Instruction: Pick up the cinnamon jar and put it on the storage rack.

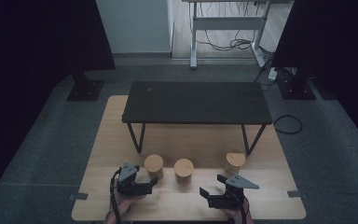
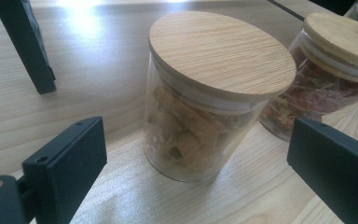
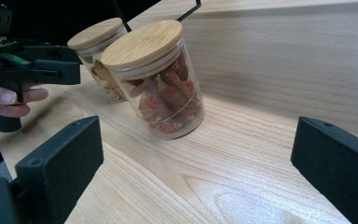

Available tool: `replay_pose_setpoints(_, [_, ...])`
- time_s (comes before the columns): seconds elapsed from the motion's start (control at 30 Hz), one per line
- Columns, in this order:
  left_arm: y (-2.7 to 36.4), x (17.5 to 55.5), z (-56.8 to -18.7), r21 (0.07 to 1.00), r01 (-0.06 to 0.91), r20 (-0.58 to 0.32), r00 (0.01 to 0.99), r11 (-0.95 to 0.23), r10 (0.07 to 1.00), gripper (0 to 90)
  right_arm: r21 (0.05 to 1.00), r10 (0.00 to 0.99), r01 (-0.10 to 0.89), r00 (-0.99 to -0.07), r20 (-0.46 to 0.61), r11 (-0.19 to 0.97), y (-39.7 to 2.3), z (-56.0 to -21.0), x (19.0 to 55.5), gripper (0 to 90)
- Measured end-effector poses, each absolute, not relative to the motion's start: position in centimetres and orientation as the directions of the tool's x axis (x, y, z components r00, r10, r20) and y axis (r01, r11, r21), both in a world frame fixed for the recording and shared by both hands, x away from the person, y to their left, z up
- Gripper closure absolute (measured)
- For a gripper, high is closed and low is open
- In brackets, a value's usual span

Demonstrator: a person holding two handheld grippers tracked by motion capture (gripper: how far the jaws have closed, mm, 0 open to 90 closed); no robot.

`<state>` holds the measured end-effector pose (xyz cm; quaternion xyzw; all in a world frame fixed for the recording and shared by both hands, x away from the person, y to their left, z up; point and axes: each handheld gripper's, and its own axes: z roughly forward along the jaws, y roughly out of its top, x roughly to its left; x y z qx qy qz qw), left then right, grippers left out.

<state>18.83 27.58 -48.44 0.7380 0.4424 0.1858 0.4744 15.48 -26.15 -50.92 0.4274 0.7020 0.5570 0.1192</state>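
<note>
On the wooden table (image 1: 121, 205), the left gripper (image 1: 150, 184) has its jaws spread wide, holding nothing, just before the left jar (image 1: 153, 164) with pale pieces. The middle jar (image 1: 183, 168), with red pieces, stands beside. The right jar (image 1: 235, 162) is farther. The right gripper (image 1: 206, 196) is also spread and holds nothing.

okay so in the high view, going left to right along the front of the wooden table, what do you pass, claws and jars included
left claw → left jar → middle jar → right claw → right jar
</note>
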Motion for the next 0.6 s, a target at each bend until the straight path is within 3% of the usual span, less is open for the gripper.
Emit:
replay_pose_setpoints(0.2, [26.6,19.4,-48.3,0.863,0.453,-0.083,0.561,-0.221,0.824,4.0,0.884,0.735,0.467,-0.607,0.302,0.023,-26.1,-50.9,15.5,1.4])
replay_pose_setpoints(0.6, [25.6,20.5,-48.4,0.857,0.458,-0.084,0.575,-0.236,0.814,4.0,0.885,0.732,0.464,-0.616,0.291,0.039,-26.0,-50.8,15.6,1.3])
